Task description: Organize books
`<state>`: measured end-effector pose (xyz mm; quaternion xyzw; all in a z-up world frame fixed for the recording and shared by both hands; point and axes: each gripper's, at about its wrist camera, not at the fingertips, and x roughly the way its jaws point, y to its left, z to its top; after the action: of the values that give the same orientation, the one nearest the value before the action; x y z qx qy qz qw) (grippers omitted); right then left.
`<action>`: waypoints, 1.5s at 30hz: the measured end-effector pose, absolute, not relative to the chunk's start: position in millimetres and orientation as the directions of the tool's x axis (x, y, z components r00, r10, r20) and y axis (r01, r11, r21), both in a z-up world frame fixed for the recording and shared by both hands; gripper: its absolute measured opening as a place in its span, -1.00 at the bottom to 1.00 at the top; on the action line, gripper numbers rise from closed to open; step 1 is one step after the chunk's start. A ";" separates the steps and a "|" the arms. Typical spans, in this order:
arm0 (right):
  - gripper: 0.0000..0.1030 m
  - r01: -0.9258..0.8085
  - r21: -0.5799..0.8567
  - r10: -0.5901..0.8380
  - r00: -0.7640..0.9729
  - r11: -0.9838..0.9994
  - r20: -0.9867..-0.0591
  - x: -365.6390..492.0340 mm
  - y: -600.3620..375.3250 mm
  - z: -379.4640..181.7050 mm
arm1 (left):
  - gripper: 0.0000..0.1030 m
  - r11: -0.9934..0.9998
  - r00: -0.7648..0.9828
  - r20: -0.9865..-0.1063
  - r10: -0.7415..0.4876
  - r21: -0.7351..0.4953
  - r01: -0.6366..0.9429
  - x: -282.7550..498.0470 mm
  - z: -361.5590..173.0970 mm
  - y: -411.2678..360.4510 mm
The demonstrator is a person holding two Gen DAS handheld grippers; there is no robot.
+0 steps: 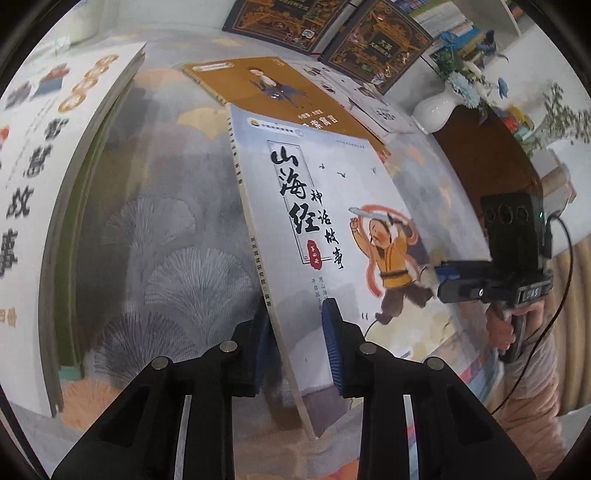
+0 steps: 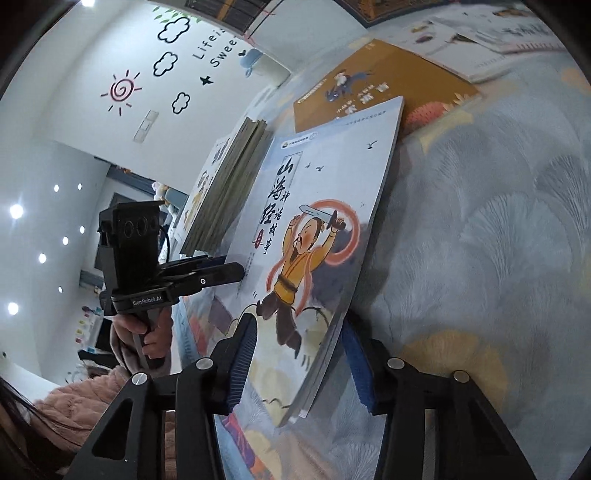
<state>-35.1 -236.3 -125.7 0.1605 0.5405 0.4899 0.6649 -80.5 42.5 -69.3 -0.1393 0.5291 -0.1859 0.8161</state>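
On the bedspread [image 1: 155,236] (patterned): three flat books [image 1: 280,96]

White vase [image 1: 434,110] of blue flowers [image 1: 461,79] sits on a dark wooden cabinet [image 1: 484,158]; wall has sun [image 2: 120,90] and cloud stickers [image 2: 173,27], plus what looks like a light switch [image 2: 145,125].

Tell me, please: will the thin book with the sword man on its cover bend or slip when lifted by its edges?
The thin book looks like a slim paperback, so it probably sags in the middle. Its cover seems glossy, perhaps slippery. The ribbed fingers should help.
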 end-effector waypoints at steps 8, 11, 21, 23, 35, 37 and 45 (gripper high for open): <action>-0.11 -0.485 0.744 0.828 -0.071 0.459 -0.557 -15.5 -232.6 -123.1 | -0.46 0.914 0.403 -0.821 -0.405 -0.366 0.176 -78.4 -67.7 39.9; -0.11 -0.503 0.714 0.812 -0.039 0.488 -0.582 -8.6 -238.1 -117.8 | -0.46 0.905 0.396 -0.814 -0.425 -0.385 0.180 -77.5 -68.7 42.9; -0.03 -0.456 0.781 0.845 -0.106 0.427 -0.524 49.6 -220.6 -123.1 | -0.46 0.905 0.403 -0.810 -0.426 -0.385 0.184 -78.1 -68.7 41.7; -0.03 -0.458 0.796 0.851 -0.144 0.396 -0.506 44.7 -224.2 -124.7 | -0.46 0.905 0.404 -0.810 -0.426 -0.381 0.189 -78.7 -68.7 41.5; -0.63 -0.450 0.759 0.826 -0.076 0.471 -0.558 -12.7 -221.9 -123.9 | -0.47 0.897 0.400 -0.803 -0.442 -0.396 0.197 -74.4 -69.5 44.3; -0.78 -0.365 0.802 0.853 -0.040 0.473 -0.521 -6.3 -228.8 -136.0 | -0.46 0.902 0.401 -0.808 -0.432 -0.386 0.195 -73.7 -68.7 42.3; -0.68 -0.400 0.700 0.781 0.069 0.591 -0.620 -21.5 -219.4 -114.0 | -0.50 0.894 0.394 -0.804 -0.445 -0.423 0.147 -71.0 -68.0 44.8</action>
<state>-21.5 -219.4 -114.0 0.1765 0.5405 0.4161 0.7096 -71.0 44.8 -68.0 -0.1432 0.5202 -0.1802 0.8225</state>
